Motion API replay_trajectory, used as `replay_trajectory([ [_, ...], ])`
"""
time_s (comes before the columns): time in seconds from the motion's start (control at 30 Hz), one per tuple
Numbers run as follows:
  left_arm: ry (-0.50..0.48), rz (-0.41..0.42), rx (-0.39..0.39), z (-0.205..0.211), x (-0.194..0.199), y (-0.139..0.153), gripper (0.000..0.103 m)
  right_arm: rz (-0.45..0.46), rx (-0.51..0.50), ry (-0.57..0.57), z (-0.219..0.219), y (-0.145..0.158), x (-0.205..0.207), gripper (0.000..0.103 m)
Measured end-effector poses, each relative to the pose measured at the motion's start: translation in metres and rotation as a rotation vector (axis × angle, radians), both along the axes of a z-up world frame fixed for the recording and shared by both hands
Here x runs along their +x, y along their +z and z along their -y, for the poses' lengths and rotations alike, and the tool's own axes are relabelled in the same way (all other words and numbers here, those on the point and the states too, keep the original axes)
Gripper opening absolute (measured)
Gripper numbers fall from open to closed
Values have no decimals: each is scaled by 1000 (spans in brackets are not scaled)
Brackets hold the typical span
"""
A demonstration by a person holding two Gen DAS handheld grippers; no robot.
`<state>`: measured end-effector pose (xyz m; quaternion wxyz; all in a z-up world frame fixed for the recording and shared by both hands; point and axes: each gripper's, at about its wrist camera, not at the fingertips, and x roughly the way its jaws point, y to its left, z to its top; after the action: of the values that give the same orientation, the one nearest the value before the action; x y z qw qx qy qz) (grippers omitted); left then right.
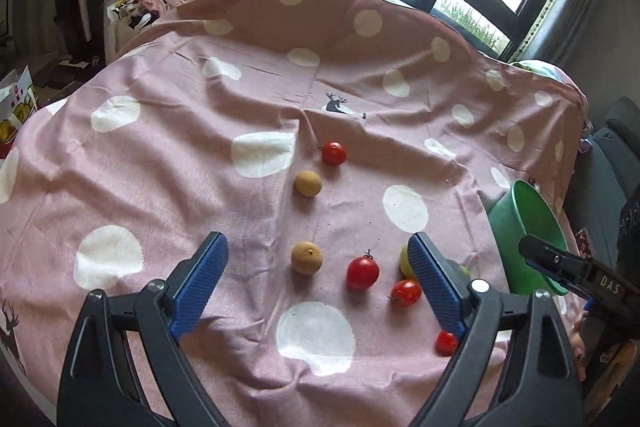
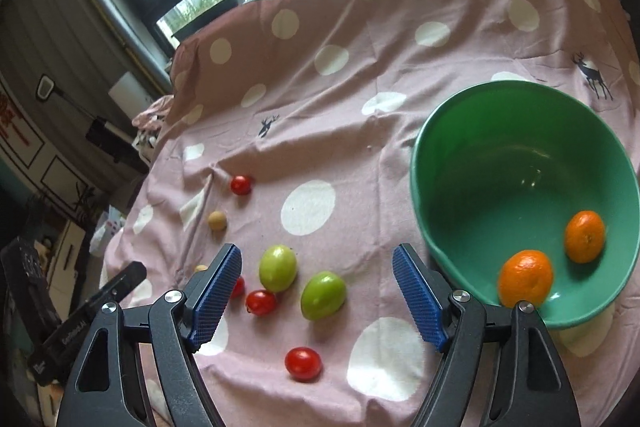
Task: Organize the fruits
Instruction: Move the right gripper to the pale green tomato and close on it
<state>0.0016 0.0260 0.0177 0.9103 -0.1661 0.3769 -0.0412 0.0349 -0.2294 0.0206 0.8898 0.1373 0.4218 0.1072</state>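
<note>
Two hand-held grippers hover over a pink cloth [image 2: 320,155] with white dots, fruit scattered across it. The left gripper [image 1: 316,281] has its blue ribbed pads spread wide with nothing between them; the right gripper [image 2: 318,291] is likewise spread wide and empty. Just ahead of the right gripper's pads lie two green fruits [image 2: 278,267], smooth, glossy and egg-shaped, lying near each other. Around them sit small cherry tomatoes [image 2: 303,363], shiny red, one of them close under the gripper. Ahead of the left gripper rest two tan, matte, round fruits [image 1: 306,257], possibly longans, one near and one farther, with more tomatoes beside them. To the right of the right gripper stands a green bowl [image 2: 460,155], holding two mandarins [image 2: 525,278] with dimpled orange skin, resting against its near wall. All the fruits look light. The tomatoes are probably thin-skinned and easily crushed, and slick enough to squirt out; they would best be taken across the widest part with a gentle squeeze. The green fruits seem firmer but smooth, so a hold across the short middle looks safest. The tan fruits look dry-skinned and should grip well, though any round fruit may roll on the wrinkled cloth.
</note>
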Motion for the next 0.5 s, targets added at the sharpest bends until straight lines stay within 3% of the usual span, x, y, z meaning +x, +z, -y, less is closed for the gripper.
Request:
replay_trajectory([
  [0.07,17,-13,21,-1,1,-3,91,-26,-25,0,-10,-8,4,78],
  [0.27,3,-11,53,2,0,-5,89,-64,-3,52,-39,-27,24,50],
  [0.4,-14,-27,34,0,0,-7,78,-135,19,91,-58,-47,44,49],
  [0.5,-16,-44,20,-1,2,-10,71,-146,-48,101,-72,-55,48,47],
])
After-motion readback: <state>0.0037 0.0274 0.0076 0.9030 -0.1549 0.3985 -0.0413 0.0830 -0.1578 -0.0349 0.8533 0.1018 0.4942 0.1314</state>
